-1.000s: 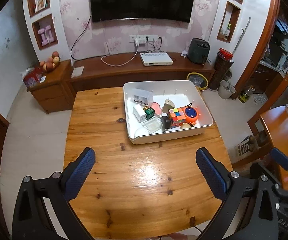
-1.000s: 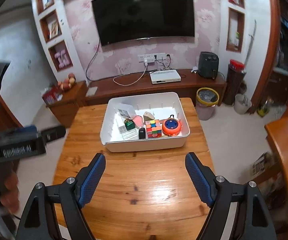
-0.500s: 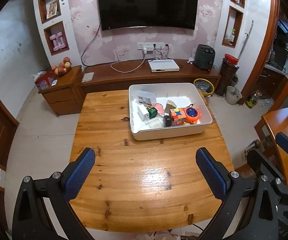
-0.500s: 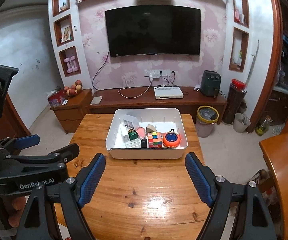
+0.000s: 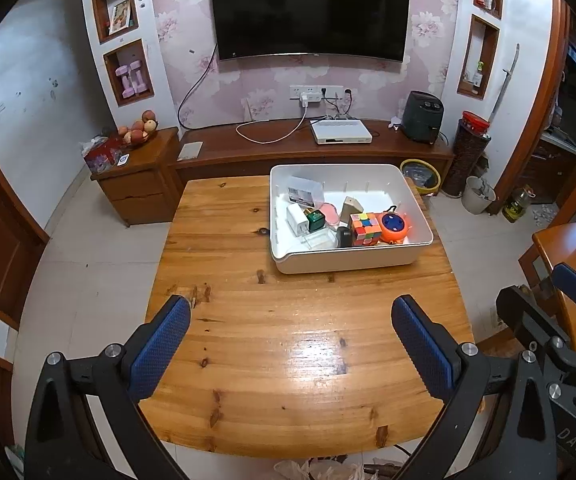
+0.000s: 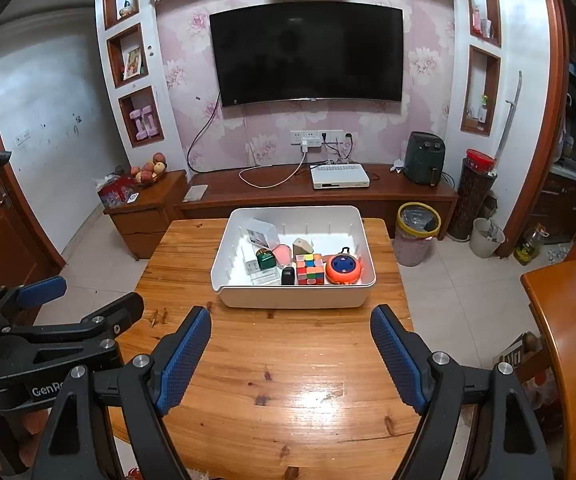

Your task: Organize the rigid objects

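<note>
Both the left gripper (image 5: 290, 334) and the right gripper (image 6: 290, 346) hang spread and empty above the table (image 6: 271, 380). At twelve o'clock, the white bin (image 6: 292, 298) holds the cube (image 6: 310, 269), orange toy (image 6: 343, 269) and small boxes. This fits either sorting done or objects awaiting removal.

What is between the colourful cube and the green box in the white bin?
In the right wrist view, a small black block stands between the colourful cube and the green box, inside the white bin.
</note>
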Tool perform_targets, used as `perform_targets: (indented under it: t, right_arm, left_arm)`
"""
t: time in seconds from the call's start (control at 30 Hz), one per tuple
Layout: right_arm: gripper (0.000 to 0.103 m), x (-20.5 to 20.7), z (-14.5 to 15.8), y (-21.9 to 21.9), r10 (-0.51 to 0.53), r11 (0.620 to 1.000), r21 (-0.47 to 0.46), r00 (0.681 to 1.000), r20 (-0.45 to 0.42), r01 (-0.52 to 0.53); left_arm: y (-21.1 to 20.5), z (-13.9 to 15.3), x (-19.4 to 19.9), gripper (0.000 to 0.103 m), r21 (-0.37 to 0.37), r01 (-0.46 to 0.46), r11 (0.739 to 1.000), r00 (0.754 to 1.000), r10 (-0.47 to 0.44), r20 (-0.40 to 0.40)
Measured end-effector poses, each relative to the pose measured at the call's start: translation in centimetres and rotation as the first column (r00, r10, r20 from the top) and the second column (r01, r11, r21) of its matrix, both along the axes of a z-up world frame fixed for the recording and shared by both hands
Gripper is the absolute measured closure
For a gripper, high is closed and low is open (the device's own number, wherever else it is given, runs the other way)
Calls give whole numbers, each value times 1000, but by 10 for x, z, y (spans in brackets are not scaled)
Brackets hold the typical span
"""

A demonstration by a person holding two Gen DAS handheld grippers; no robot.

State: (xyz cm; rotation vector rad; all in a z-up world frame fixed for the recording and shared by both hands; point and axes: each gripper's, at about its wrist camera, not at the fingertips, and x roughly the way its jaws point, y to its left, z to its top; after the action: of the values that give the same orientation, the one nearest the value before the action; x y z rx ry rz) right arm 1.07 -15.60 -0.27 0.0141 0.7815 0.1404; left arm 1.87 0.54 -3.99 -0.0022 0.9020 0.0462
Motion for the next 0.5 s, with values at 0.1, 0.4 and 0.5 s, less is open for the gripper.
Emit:
perform_targets:
  t: [0.1, 0.4, 0.5]
  right_arm:
    - [20, 1, 0, -1, 2, 1000, 2, 1000, -3, -2]
    - [20, 5, -5, 1, -2, 1000, 2, 1000, -13, 2]
    - [20, 5, -5, 1, -2, 1000, 2, 1000, -15, 2]
  left_arm:
    - [0, -1, 0, 2, 6, -5, 1000, 1000, 5, -4]
    - [-1, -1, -1, 2, 8, -6, 1000, 1000, 6, -9]
    - [-2, -2, -2, 2, 10, -5, 1000, 1000, 5, -10]
